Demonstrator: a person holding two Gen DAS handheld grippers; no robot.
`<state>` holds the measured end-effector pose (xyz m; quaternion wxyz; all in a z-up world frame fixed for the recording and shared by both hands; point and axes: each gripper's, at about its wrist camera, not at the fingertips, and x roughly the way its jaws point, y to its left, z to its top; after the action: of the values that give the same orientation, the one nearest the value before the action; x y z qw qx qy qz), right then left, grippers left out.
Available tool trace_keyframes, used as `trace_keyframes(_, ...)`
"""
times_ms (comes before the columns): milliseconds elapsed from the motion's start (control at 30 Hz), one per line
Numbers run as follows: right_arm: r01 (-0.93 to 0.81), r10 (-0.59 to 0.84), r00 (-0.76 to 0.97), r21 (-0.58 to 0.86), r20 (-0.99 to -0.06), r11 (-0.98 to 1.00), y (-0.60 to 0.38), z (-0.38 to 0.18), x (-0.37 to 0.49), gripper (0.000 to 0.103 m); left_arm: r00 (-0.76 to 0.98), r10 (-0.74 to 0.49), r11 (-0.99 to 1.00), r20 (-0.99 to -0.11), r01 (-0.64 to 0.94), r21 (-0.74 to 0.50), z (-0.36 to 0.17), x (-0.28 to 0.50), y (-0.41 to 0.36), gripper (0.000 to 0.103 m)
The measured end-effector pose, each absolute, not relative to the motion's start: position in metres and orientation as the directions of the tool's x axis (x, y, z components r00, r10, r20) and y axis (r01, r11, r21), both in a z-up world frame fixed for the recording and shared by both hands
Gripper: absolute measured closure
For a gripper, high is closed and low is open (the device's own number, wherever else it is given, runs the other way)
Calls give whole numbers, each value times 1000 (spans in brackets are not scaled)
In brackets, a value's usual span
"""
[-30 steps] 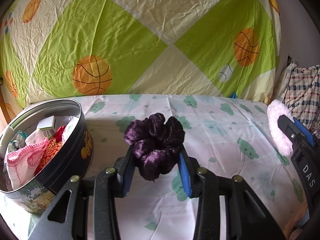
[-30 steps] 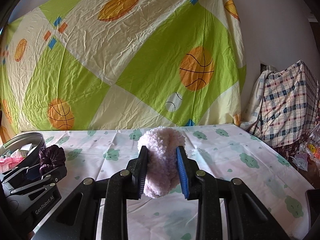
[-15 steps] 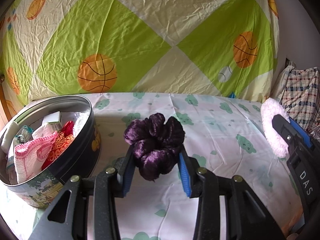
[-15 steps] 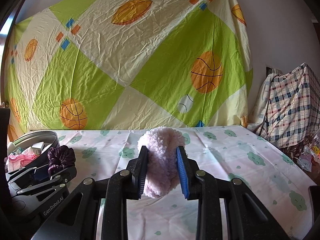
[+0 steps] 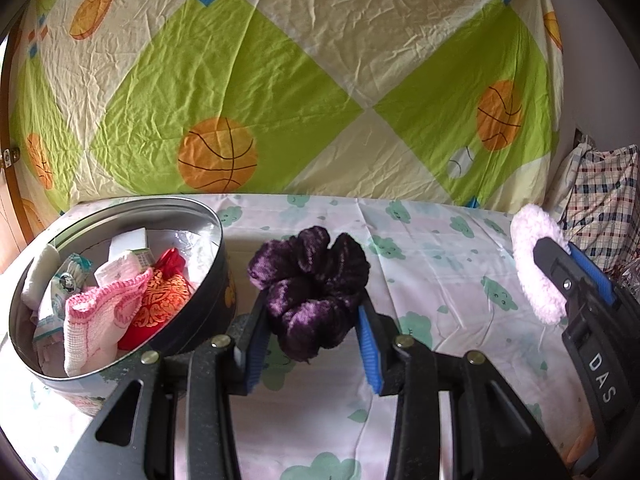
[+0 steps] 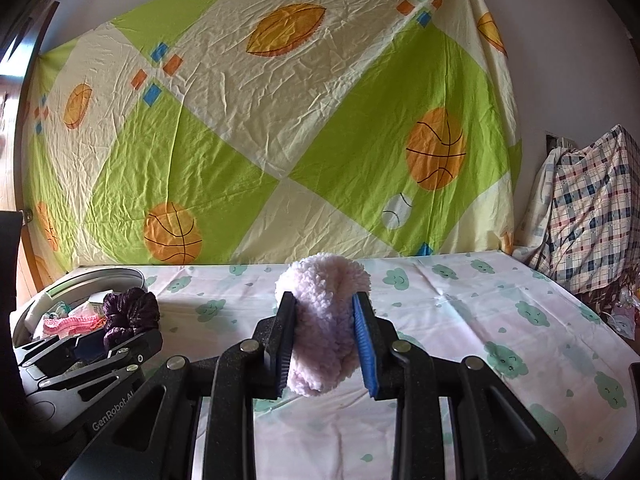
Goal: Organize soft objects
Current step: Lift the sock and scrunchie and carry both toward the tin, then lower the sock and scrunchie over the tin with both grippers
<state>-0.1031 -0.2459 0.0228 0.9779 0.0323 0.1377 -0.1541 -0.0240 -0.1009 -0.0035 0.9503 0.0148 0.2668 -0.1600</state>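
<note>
Both tongs loaded: left tongs clamped on the dark purple velvet scrunchie, right tongs clamped on the pale pink fluffy fleece scrunchie, grip unchanged over the last second. What changed: both hands drifted left, so the round black metal tin of soft bits now sits bigger and closer in the left view, just left of the purple one and near the left edge of the cloud-print desk cover. Purple scrunchie isn't over the rim yet. Judgement: drop-off is close, left goes first, pink one well right of the tin follows
</note>
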Motion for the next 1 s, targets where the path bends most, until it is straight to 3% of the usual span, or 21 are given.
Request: trace_keyframes(1000,52,-54,975,-13,-216,999,-93,58,-50,72,877,-95,995,-471,71,-68,24,5,48,64)
